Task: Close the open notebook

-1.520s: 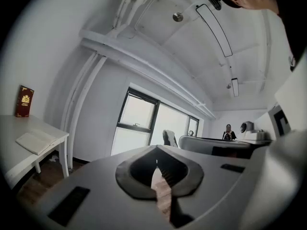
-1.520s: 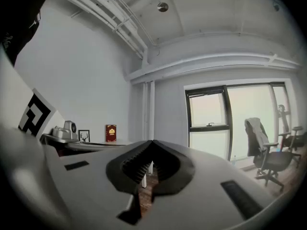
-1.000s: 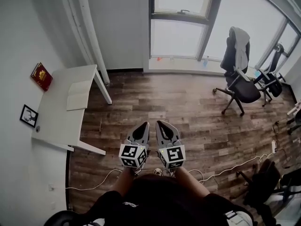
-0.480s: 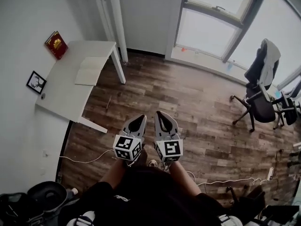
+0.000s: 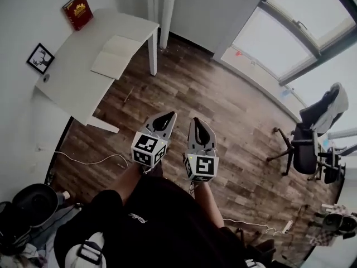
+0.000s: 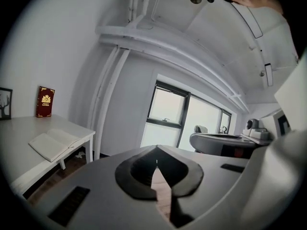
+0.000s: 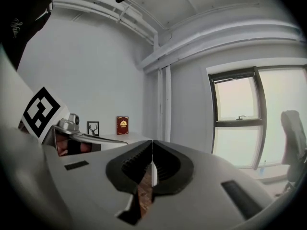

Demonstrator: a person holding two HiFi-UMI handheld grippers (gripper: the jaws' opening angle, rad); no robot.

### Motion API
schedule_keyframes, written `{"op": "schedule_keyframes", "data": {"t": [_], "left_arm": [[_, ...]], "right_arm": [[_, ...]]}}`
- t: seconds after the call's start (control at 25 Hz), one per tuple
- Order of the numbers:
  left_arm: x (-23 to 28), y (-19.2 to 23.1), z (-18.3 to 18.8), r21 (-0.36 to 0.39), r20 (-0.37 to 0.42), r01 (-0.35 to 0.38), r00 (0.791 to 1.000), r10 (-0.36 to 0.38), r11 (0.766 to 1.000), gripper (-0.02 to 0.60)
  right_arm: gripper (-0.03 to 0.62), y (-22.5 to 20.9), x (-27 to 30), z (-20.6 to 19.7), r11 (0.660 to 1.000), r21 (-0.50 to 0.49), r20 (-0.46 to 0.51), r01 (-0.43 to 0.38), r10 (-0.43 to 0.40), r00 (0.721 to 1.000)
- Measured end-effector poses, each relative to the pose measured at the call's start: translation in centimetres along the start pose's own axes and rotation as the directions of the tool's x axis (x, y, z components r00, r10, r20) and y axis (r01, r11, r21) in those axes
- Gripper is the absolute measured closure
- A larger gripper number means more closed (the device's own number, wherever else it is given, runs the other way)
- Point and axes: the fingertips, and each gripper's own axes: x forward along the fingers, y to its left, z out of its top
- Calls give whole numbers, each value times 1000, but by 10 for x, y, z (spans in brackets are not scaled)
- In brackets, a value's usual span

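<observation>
Two hand-held grippers, both closed with nothing between the jaws: my left hand-held gripper (image 5: 165,118) and right hand-held gripper (image 5: 197,123) hang side by side over the wood floor (image 5: 223,105), well apart from the white surface (image 5: 72,88) against the wall. The open notebook (image 5: 116,56) lies flat at the surface's floor-side edge, toward its far corner. A red book (image 5: 77,11) stands against the wall at the far wall-side corner; I see a gold emblem, print too small to read. A framed picture (image 5: 40,58) sits at the wall edge. A white cable (image 5: 95,162) trails over the floor off the near corner. An office chair (image 5: 309,149) stands by the windows (image 5: 301,32).
</observation>
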Motion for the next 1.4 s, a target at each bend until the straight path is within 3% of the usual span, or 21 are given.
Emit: {"op": "schedule_keyframes", "data": {"t": [0.4, 0.64, 0.8, 0.92, 1.12, 1.28, 1.4], "left_arm": [[65, 134, 48, -18, 6, -59, 998, 59, 998, 578], [73, 197, 56, -81, 8, -184, 983, 185, 980, 579], [84, 243, 54, -129, 6, -292, 955, 296, 948, 579], [92, 274, 57, -163, 9, -393, 917, 400, 905, 579], [93, 313, 72, -189, 26, -537, 834, 550, 822, 578], [85, 336, 46, -260, -28, -649, 745, 666, 715, 579], [63, 328, 12, -295, -119, -716, 685, 719, 633, 579]], "right_arm": [[571, 15, 162, 18, 995, -38, -19, -98, 97, 995], [571, 42, 225, 13, 968, -47, -71, -247, 243, 967], [571, 54, 276, 7, 931, -24, -96, -365, 361, 928], [571, 63, 315, 6, 874, -44, -120, -484, 477, 871], [571, 73, 380, 24, 763, -53, -104, -644, 637, 764], [571, 73, 427, 17, 710, -112, -126, -695, 684, 719], [571, 83, 430, -10, 681, -45, -174, -731, 715, 677]]}}
